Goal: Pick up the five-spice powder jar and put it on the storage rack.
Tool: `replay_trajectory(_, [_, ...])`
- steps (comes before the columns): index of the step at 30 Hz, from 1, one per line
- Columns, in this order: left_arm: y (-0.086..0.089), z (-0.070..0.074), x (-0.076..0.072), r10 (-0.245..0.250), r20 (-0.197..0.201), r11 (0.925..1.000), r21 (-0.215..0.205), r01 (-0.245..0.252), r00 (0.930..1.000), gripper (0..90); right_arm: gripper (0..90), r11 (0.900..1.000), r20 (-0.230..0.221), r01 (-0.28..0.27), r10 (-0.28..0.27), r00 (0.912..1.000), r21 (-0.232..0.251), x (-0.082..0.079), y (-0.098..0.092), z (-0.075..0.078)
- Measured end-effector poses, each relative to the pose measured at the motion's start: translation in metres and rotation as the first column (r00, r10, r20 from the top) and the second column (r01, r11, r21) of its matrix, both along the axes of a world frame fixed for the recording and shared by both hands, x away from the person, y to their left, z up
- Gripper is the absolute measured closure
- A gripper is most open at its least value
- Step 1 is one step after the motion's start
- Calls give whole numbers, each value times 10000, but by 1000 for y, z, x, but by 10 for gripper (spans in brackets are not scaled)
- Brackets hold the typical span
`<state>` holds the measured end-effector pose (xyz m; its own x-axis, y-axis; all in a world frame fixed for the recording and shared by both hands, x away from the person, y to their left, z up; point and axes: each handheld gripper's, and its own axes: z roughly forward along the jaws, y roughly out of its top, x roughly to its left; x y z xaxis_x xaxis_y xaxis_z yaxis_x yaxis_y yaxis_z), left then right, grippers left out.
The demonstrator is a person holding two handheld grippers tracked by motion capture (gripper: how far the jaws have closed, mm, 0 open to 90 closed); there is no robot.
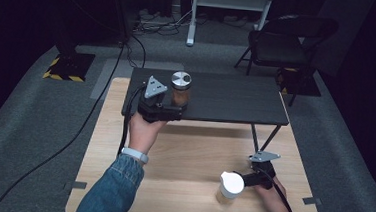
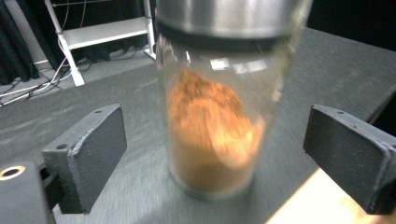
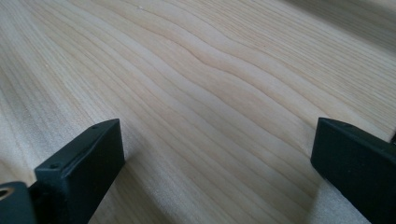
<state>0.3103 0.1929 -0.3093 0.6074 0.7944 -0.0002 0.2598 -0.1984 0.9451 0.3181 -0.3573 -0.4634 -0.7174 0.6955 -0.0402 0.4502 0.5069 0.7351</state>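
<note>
Glass jar (image 2: 219, 116) with metal lid, part-filled with orange-brown powder, upright on the dark shelf (image 1: 227, 96), long axis vertical. Left hand-held gripper (image 1: 176, 105) spread around it, pads apart; right hand-held gripper (image 1: 243, 179) spread over the counter (image 1: 182, 156).

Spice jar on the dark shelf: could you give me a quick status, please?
Left gripper open, straddling spice jar. Jar upright on shelf. Right gripper open, empty.

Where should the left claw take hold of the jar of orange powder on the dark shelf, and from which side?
Grip the jar of orange powder on its clear glass wall, below the metal lid. It stands upright on the dark shelf, so come level from the person's side. The left claw already straddles it, jaws open and clear of the glass; closing should pinch both sides.
</note>
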Motion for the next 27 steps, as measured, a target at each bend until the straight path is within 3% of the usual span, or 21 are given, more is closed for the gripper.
replay_trajectory(4, [18,-17,-21,-365,168,9993,-75,366,9992,62,23,10000,0,-21,21,10000,-4,0,0,0])
replay_trajectory(8, [33,-36,-42,-413,306,9988,-262,422,9987,66,23,10000,3,-22,22,10000,-6,0,0,0])
replay_trajectory(12, [50,-56,-51,-787,216,9943,-709,801,9967,78,23,10000,-2,-17,17,10000,1,0,0,0])
replay_trajectory(14, [53,-66,-54,-825,188,9944,-645,835,9964,79,23,10000,3,-20,20,10000,-5,0,0,0])
replay_trajectory(22, [48,-111,-55,-667,-795,9965,-546,625,9946,97,22,10000,1,-18,18,10000,-7,0,0,0])
replay_trajectory(27, [35,-130,-51,-572,-1393,9983,66,586,9886,94,19,10000,3,8,-8,10000,-16,0,0,0])
